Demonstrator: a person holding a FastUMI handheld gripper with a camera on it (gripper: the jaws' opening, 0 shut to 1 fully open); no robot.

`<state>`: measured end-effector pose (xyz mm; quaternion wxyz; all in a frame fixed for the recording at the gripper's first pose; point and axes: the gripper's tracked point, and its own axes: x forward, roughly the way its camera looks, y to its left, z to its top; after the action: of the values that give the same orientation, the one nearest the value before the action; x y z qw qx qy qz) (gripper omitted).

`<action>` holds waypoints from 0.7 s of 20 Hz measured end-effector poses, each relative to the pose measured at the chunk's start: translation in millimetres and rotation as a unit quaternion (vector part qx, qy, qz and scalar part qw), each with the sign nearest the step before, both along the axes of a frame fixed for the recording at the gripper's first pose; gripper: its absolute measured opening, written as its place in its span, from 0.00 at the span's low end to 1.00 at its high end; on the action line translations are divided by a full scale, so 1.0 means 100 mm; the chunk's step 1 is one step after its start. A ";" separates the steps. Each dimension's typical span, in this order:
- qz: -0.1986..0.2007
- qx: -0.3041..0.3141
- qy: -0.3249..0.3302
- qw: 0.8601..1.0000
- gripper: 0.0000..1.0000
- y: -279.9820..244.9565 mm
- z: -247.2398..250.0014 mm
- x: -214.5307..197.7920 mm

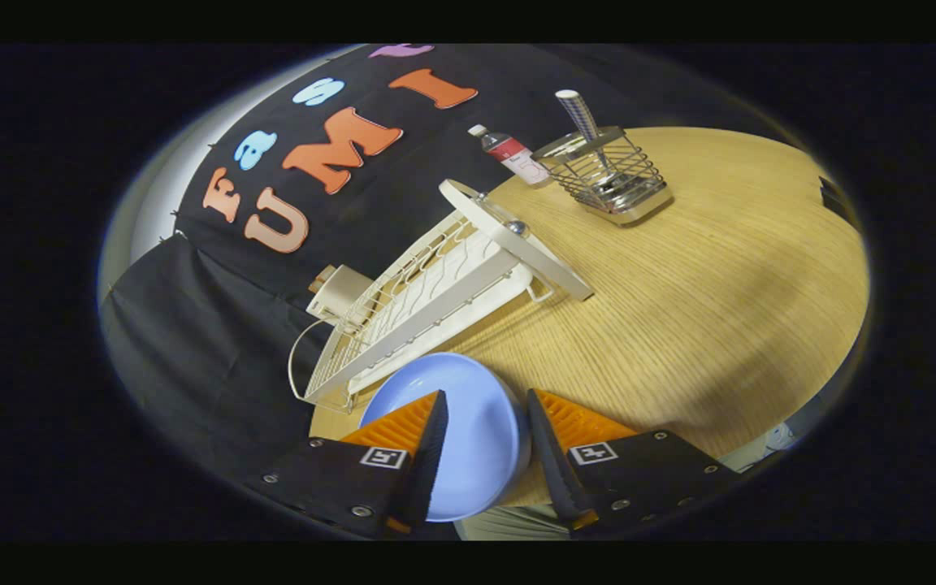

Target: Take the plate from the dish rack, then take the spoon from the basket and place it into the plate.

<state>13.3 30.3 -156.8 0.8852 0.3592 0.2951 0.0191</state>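
Observation:
A light blue plate (pixel 476 439) lies at the near edge of the wooden table (pixel 679 325), just in front of the white dish rack (pixel 427 301), whose slots hold nothing. My gripper (pixel 484 398) is open. Its left finger (pixel 423 443) hangs over the inside of the plate, and its right finger (pixel 553 443) sits at the plate's outer rim, with bare plate showing between them. Far beyond the fingers, a wire basket (pixel 610 175) stands on the table. A spoon with a patterned handle (pixel 580 114) sticks up out of it.
A small bottle with a red label (pixel 513 154) stands between the far end of the rack and the basket. A beige box-shaped object (pixel 338 292) sits behind the rack at the table's edge. Bare wood stretches between the plate and the basket.

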 end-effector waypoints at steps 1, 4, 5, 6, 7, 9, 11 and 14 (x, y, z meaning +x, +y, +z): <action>0.000 -0.005 -0.008 1.000 0.63 -0.04 0.07 0.00; -0.013 -0.050 -0.035 0.998 0.84 -0.24 0.22 0.04; -0.021 -0.072 -0.046 0.996 0.88 -0.35 0.29 0.06; -0.030 -0.094 -0.056 0.994 0.95 -0.46 0.36 0.08; -0.040 -0.117 -0.071 0.990 0.97 -0.59 0.45 0.10; -0.058 -0.166 -0.094 0.980 0.98 -0.81 0.63 0.15; -0.074 -0.208 -0.113 0.969 0.98 -0.99 0.77 0.19; -0.102 -0.260 -0.130 0.951 0.98 -1.26 0.92 0.26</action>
<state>39.5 -95.5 -65.1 0.9759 0.1390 0.1340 -0.1020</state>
